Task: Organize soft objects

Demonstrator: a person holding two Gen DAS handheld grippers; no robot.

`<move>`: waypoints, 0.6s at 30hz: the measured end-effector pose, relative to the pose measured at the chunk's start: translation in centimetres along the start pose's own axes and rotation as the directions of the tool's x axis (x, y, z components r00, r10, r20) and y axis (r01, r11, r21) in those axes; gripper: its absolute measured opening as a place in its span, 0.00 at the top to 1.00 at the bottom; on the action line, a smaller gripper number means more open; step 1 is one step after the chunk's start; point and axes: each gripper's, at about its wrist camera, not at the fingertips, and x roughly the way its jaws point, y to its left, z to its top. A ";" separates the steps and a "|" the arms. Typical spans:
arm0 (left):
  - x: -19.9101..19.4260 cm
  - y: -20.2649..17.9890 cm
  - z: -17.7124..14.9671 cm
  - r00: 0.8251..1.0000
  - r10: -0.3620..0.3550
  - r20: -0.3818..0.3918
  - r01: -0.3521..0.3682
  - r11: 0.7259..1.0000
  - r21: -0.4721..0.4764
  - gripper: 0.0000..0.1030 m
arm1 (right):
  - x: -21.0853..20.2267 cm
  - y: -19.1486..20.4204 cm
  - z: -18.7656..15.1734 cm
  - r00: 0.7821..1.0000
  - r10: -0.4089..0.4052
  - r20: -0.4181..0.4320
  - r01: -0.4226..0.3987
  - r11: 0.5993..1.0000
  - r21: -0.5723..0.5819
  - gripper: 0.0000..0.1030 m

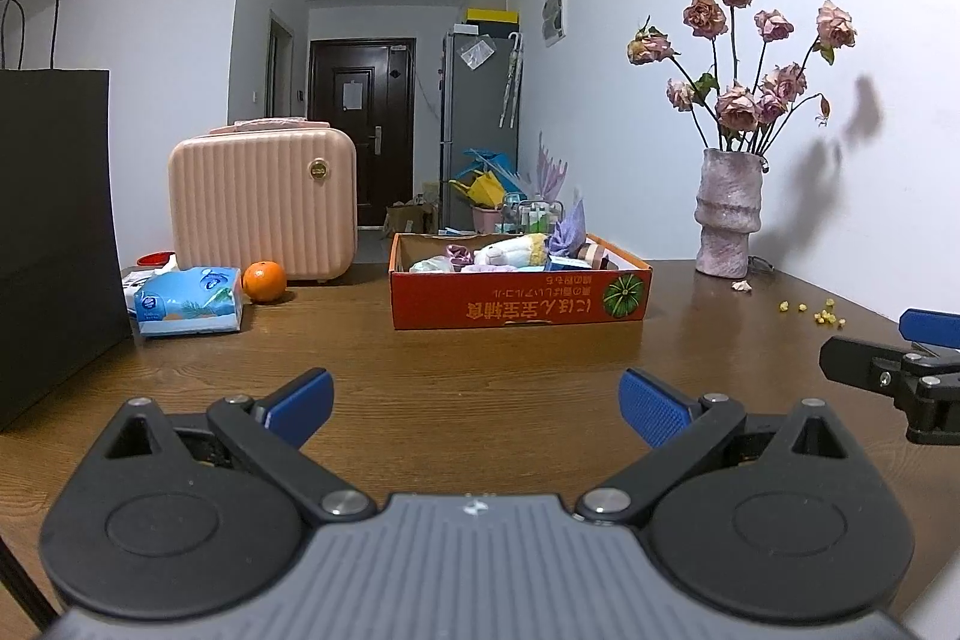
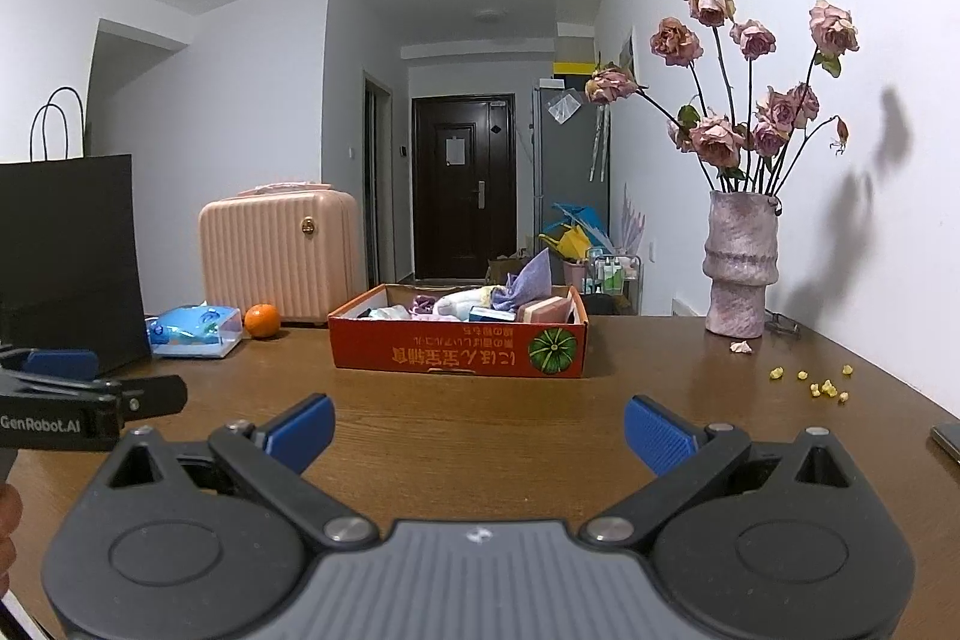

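Two hand-held grippers hover low over a brown wooden worktop [image 1: 480, 358], both with blue-padded fingers spread wide and holding nothing — the left hand-held gripper [image 1: 477, 409] and the right hand-held gripper [image 2: 479, 433]. At 12 o'clock stands an orange cardboard box [image 1: 519, 301] filled with soft objects [image 1: 510, 250]. At 10 o'clock — a tissue pack [image 1: 189, 301] beside an orange [image 1: 264, 281]. At 2 o'clock, a vase [image 1: 727, 214] of dried roses.
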 end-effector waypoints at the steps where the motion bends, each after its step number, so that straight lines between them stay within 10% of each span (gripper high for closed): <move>1: 0.0 0.0 0.0 1.000 0.000 0.000 0.000 1.000 -0.001 0.00 | 0.0 0.0 0.0 1.000 0.000 0.001 0.000 1.000 0.000 0.00; 18: 0.0 0.0 0.0 1.000 0.002 0.001 -0.002 1.000 0.000 0.00 | 0.1 0.2 0.1 1.000 -0.001 0.000 0.001 1.000 -0.005 0.00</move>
